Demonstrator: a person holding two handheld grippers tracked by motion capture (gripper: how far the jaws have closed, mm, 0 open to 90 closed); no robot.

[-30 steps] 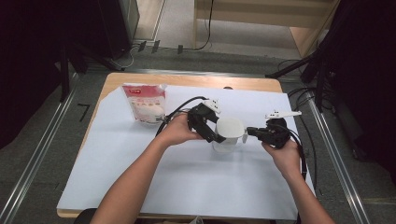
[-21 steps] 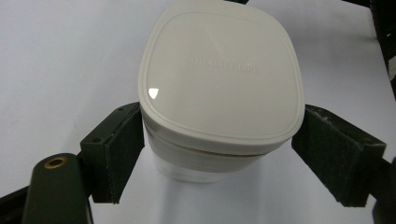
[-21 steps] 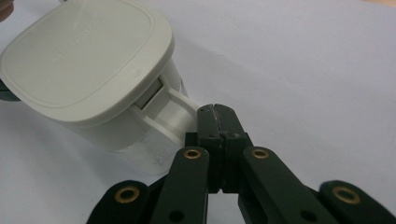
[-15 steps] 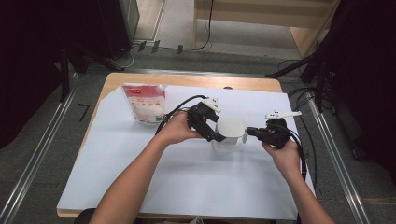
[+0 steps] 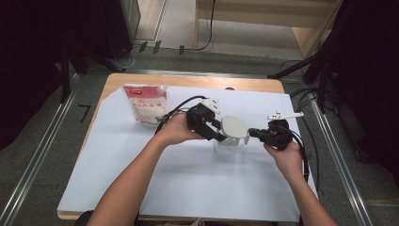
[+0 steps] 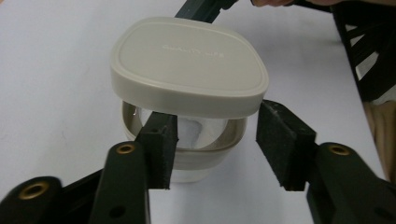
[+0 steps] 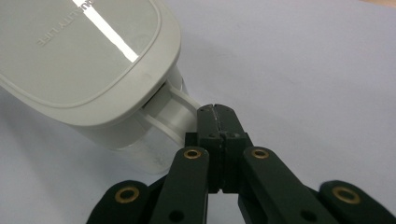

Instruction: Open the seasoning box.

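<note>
two forearms come in from the near edge of a worktop (image 5: 188, 188) covered with white paper, each hand holding a black claw, and both meet at a small clear tub (image 5: 229, 146) near the middle of the sheet. the left claw (image 5: 217, 133) reaches in from the tub's left side; in the left gripper view its two padded jaws stand about half apart and have just been closing, one pad against the tub's rim under the lid (image 6: 189, 63), the other pad just clear of the lid's edge, so nothing is gripped yet. the grey-white lid sits loosely on the tub, tilted, with a gap showing between its front edge and the tub's rim. the right claw (image 5: 256, 134) comes in from the tub's right side; in the right gripper view its jaws are pressed fully together, their tip right at a white handle or tab (image 7: 175, 112) that sticks out of the tub just below the lid, and whether they pinch it cannot be told. farther back, well apart to the left, a red and white pouch (image 5: 147, 103) stands on the sheet. beyond the worktop lie a grey floor and some cables.
</note>
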